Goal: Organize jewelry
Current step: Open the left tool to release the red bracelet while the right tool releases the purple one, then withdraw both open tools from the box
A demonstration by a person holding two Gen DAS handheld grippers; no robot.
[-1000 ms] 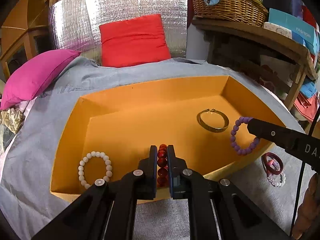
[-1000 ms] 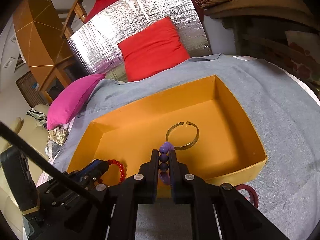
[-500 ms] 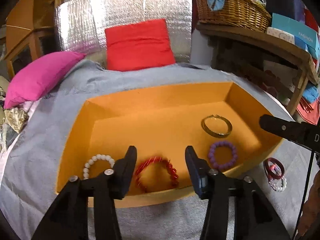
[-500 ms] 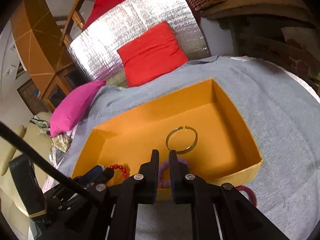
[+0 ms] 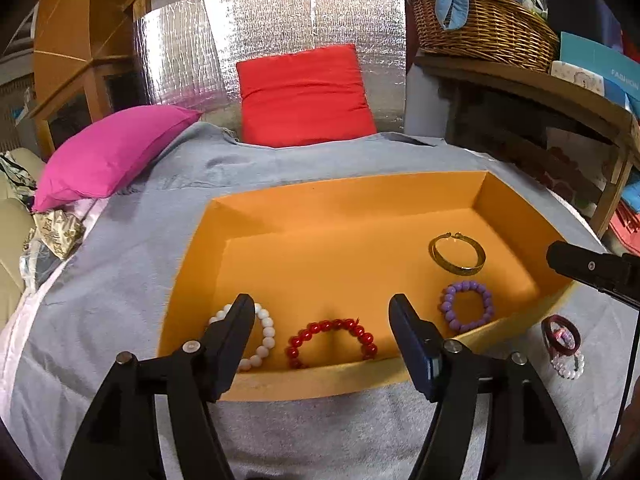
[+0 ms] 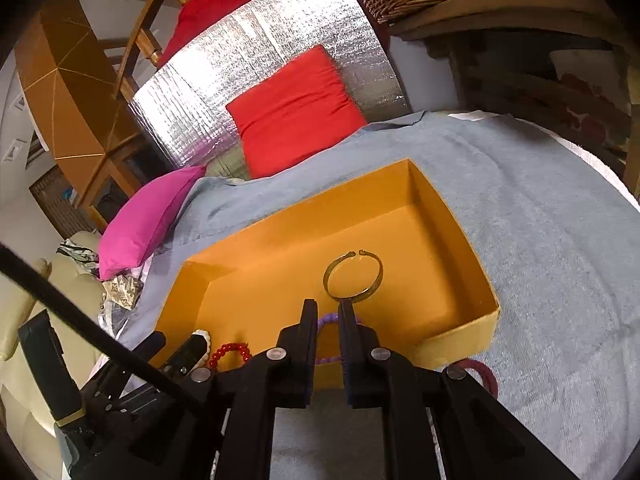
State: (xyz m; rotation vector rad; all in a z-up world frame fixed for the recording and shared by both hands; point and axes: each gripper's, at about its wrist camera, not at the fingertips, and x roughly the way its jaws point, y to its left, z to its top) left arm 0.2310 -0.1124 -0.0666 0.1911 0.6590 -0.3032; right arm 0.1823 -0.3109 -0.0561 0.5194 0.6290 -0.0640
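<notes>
An orange box (image 5: 352, 200) sits on the grey cloth. It holds a white bead bracelet (image 5: 266, 334), a red bead bracelet (image 5: 332, 328), a purple bead bracelet (image 5: 466, 306) and a gold bangle (image 5: 458, 254). My left gripper (image 5: 324, 312) is open and empty above the box's near wall, over the red bracelet. My right gripper (image 6: 328, 312) has its jaws a narrow gap apart and holds nothing; the purple bracelet (image 6: 326, 318) lies in the box behind them, near the bangle (image 6: 354, 276). A dark red band (image 5: 560, 336) and a clear bead bracelet (image 5: 566, 366) lie on the cloth right of the box.
A red cushion (image 5: 304, 96) and a pink cushion (image 5: 112, 152) lie behind the box against a silver foil panel (image 5: 272, 32). A wooden shelf (image 5: 540, 88) with a wicker basket (image 5: 480, 28) stands at the right. Crumpled paper (image 5: 56, 228) lies at the left edge.
My left gripper opened and let the red bracelet drop into the box, then drew back. My right gripper let go of the purple bracelet, which now lies in the box, and lifted away.
</notes>
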